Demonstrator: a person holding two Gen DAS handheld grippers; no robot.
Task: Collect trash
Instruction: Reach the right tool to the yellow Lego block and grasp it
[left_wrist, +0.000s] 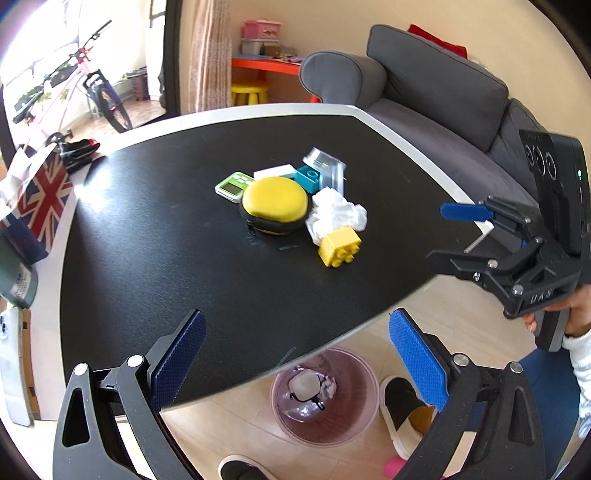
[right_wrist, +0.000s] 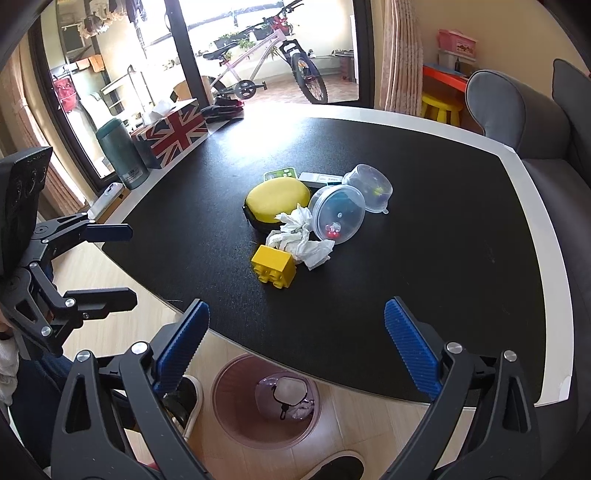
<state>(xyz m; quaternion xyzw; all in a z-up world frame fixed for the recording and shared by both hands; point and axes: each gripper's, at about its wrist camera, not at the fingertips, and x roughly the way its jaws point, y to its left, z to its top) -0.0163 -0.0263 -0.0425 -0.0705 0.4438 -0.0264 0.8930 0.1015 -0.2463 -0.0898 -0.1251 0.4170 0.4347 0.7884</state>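
Holding both grippers, left (left_wrist: 295, 354) and right (right_wrist: 295, 347), spread wide and empty above the bin (right_wrist: 266, 402); the tissue (right_wrist: 301, 236) lies mid-table, touching the yellow brick (right_wrist: 274, 264), ready for my reach.

Both wrist views look down across table (left_wrist: 110, 229) near edge; share central clutter, bin (right_wrist: 266, 402) below.

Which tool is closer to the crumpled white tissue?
It looks roughly even. The crumpled white tissue lies mid-table; the left tool hangs off its near-left edge, the right tool off its near-right edge.
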